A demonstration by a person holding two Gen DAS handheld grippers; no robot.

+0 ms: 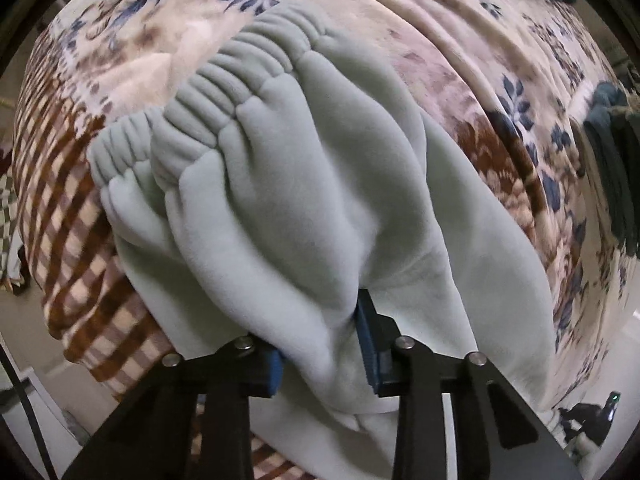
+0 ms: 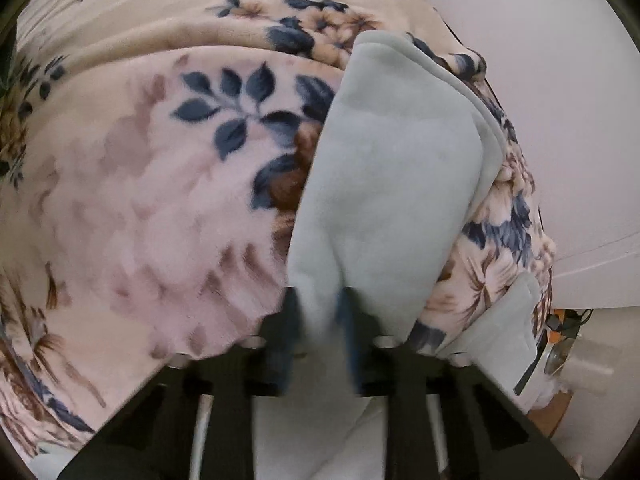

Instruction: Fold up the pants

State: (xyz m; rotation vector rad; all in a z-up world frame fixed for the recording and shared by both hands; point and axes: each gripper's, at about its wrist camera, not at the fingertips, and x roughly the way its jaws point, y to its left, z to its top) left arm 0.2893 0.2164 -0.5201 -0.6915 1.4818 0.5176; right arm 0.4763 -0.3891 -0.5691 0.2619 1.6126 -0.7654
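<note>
Nearest, left gripper [image 1: 320, 344] clamped on a thick fold of pale green fleece pants [image 1: 288, 184]; right gripper [image 2: 320, 340] pinched on their leg end. Beyond, pants lie across floral plush blanket [image 2: 140, 184], elastic waistband [image 1: 224, 92] farthest, near checked border.

Both cameras ride on the hand-held tools and look steeply down along their fingers, very near the cloth. The left view faces the waistband [image 1: 240, 80] of the pants [image 1: 300, 200]; the right faces a pant leg [image 2: 392, 180]. Both share the flowered blanket [image 1: 460, 60].
</note>
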